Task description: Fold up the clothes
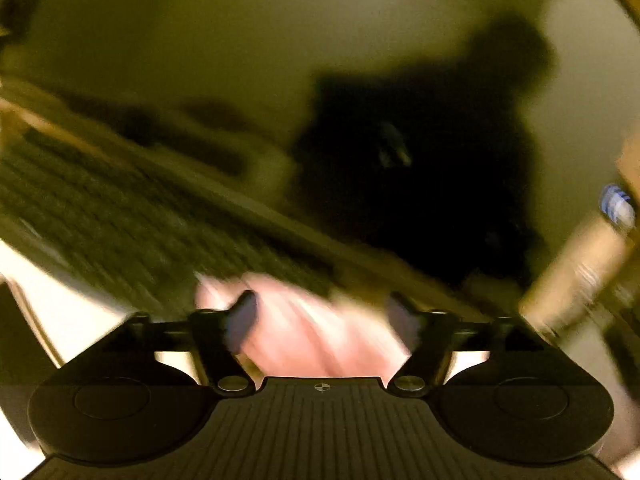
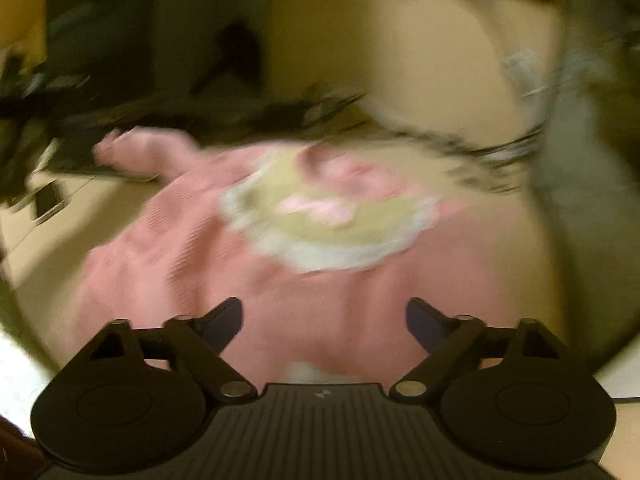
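Nearest to us in the right wrist view, the right gripper (image 2: 324, 320) stands with its jaws wide apart and nothing between them, hovering just over the near part of a pink knitted garment with a cream ruffled collar (image 2: 248, 248). That garment lies spread on a pale tabletop (image 2: 420, 60), its body toward us, the collar further off and one sleeve (image 2: 140, 150) trailing to the far left. In the left wrist view the left gripper (image 1: 320, 316) is likewise spread wide, with pink cloth showing between and below its fingers; the blur keeps us from telling whether it touches. We judge the knit light, soft and limp, likely to sag and bunch when lifted and to stretch if pulled hard. The frilled collar looks more delicate. A hem edge, shoulder seam or sleeve cuff would give the firmest pinch. Dark clutter beyond is too smeared to name.
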The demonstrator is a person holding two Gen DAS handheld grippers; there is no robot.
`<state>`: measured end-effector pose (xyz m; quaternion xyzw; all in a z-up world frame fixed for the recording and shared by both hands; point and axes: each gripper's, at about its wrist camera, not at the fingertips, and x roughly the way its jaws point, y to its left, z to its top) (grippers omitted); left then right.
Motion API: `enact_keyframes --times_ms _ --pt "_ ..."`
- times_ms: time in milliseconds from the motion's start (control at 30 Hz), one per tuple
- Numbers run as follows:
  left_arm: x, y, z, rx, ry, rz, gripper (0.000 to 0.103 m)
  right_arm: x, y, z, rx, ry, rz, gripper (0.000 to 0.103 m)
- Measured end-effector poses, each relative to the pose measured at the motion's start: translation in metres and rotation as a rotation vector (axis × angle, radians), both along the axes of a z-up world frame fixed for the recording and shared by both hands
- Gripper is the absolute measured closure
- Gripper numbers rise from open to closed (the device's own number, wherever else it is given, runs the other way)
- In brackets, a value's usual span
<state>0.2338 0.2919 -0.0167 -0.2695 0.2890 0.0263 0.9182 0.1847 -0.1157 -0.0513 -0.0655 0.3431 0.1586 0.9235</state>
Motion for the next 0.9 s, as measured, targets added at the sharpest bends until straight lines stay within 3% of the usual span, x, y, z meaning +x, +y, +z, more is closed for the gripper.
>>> enact_keyframes --times_ms 133,267,300,333,367,500,667,800,867,900 --pt "-0.007 -0.074 -0.023 -0.134 0.050 -0.335 0.006 0.006 -0.037 0.002 -0.064 0.013 -0.163 0.024" --pt "0.007 -0.145 -0.050 -0.077 0.090 -0.496 0.005 0.031 -0.026 -0.022 -0.051 0.064 -0.170 0.024" --pt "0.013 -0.154 -0.058 -0.052 0.106 -0.496 0.005 0.037 -0.023 -0.028 -0.048 0.077 -0.172 0.029" --pt "0.018 -0.164 -0.066 -0.027 0.122 -0.497 0.005 0.043 -0.020 -0.034 -0.045 0.090 -0.174 0.048" --pt "0.019 -0.165 -0.071 -0.009 0.129 -0.488 0.005 0.050 -0.018 -0.040 -0.041 0.103 -0.175 0.058" --pt "0.012 -0.157 -0.082 0.049 0.139 -0.435 0.005 0.071 -0.005 -0.058 -0.029 0.138 -0.138 0.073" --pt "-0.007 -0.144 -0.081 0.168 0.163 -0.330 0.005 0.083 0.032 -0.059 -0.097 0.100 0.059 0.072" --pt "-0.011 -0.129 -0.075 0.149 0.243 -0.274 0.000 0.082 0.015 -0.047 -0.077 0.116 0.064 0.040" --pt "-0.010 -0.126 -0.071 0.145 0.286 -0.256 0.000 0.081 0.001 -0.042 -0.064 0.123 0.050 0.043" --pt "-0.008 -0.128 -0.071 0.152 0.306 -0.248 0.000 0.084 -0.003 -0.040 -0.070 0.136 0.062 0.058"
